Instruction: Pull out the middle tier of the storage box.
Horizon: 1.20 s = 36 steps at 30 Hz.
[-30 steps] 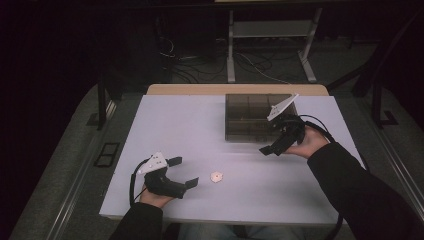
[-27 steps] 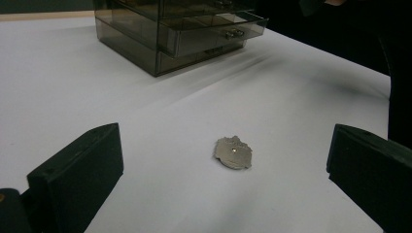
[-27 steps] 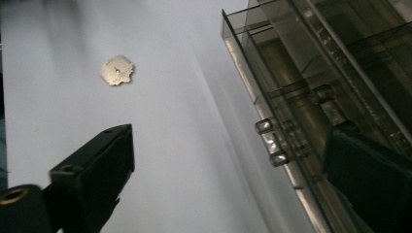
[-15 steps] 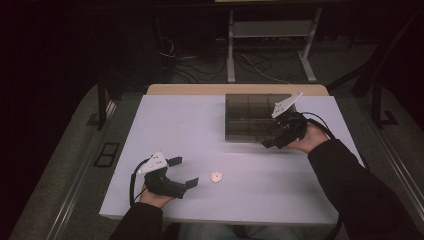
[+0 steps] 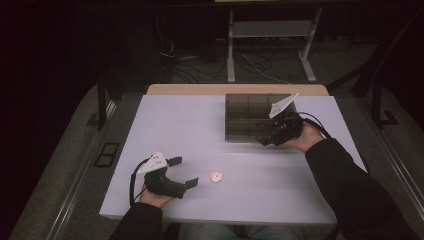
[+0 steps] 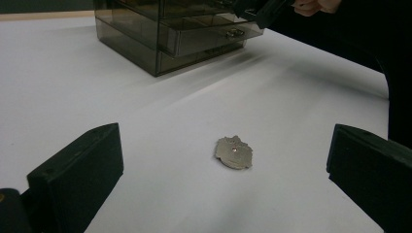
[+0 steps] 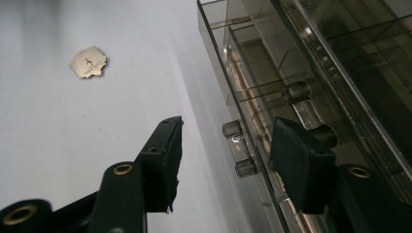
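Jaws of the right gripper (image 7: 223, 145) stand apart, bracketing a handle (image 7: 239, 148) on the smoky drawer box (image 5: 250, 117).

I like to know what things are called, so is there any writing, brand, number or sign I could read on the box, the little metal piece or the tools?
None can be read.
Smoky drawer box: no label shows.
Small metal badge: relief too small and blurred to read.
Left hand-held gripper and right hand-held gripper: no print shows.
White table: bare of markings.
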Tool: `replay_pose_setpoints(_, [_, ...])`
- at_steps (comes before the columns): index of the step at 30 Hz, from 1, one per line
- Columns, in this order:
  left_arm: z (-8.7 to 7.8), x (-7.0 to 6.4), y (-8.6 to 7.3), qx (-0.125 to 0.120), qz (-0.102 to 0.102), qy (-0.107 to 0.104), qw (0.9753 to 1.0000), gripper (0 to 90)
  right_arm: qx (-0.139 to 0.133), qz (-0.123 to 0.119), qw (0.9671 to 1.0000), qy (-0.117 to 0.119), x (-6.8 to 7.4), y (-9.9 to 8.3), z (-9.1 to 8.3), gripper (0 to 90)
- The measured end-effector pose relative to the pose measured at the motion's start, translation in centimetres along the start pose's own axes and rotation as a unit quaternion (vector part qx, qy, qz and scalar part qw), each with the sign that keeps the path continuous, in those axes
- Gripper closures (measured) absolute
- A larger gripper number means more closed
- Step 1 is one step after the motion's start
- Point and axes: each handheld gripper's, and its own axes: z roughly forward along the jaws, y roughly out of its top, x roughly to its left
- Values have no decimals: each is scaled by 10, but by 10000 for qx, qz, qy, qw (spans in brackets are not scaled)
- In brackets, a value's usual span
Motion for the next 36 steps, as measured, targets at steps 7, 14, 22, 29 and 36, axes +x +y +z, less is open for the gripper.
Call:
replay_pose_setpoints(7, [0,0,0,13,4,-10,10000,0,53,-22,10000,55,-5,-1,7,589])
replay_pose_setpoints(14, [0,0,0,11,8,-10,10000,0,42,-15,10000,87,-11,0,13,688])
replay_pose_setpoints(22, [1,0,0,18,7,-20,10000,0,29,-19,9998,204,-17,0,17,762])
replay_pose_setpoints(29, [0,0,0,17,10,-16,10000,0,-53,-91,9994,322,-21,-2,19,803])
replay_pose_setpoints(36, [1,0,0,19,22,-17,10000,0,-132,-159,9991,366,-23,-4,20,810])
